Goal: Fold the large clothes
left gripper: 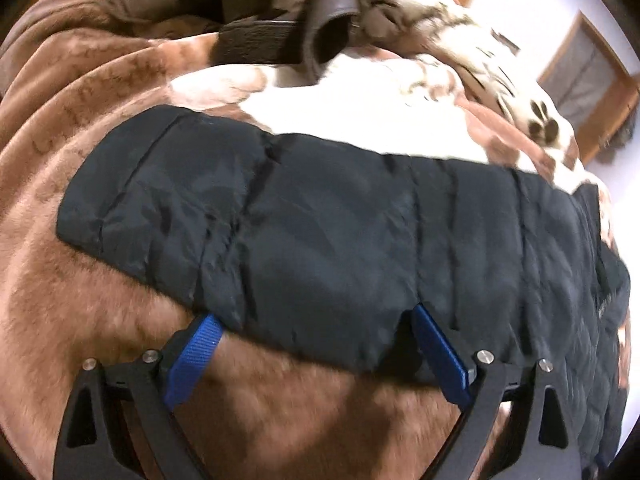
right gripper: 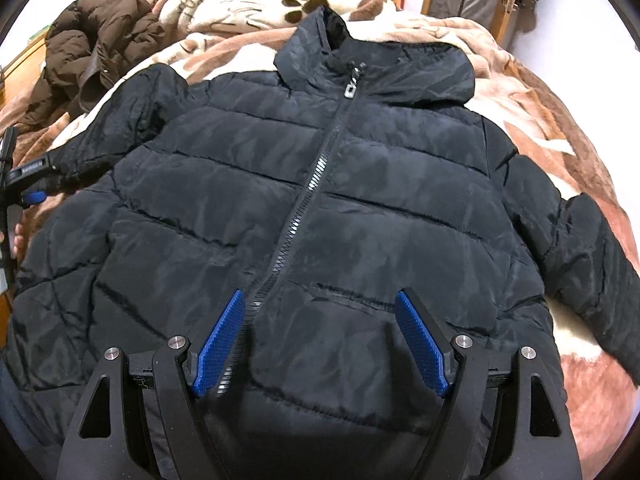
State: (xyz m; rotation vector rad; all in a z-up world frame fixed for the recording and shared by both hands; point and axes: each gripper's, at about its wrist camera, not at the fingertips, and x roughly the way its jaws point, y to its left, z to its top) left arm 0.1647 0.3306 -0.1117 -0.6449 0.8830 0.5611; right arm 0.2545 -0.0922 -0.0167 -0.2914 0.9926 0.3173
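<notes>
Your left tongs were down at the end of the jacket's sleeve, which ran across their view from the cuff at the left toward the body at the right. Its near edge lay between the two blue pads, one pad partly under the fabric and the other against it. The jaws stood wide and were not pressing on anything, so nothing was held. That made the left hand the nearer one for the sleeve, and I judged the next move would be to pinch that edge and carry the sleeve in over the chest.

Your right tongs hung over the lower front of the black puffer jacket, jaws wide and empty, straddling the hem just beside the zip. The jacket's long axis ran straight away from them, hem near, collar far.

The jacket lay face up on a brown and cream fleece blanket, zipped shut, quilted in bands, slightly crumpled, both sleeves splayed out. A brown coat was heaped well apart at the far left.
</notes>
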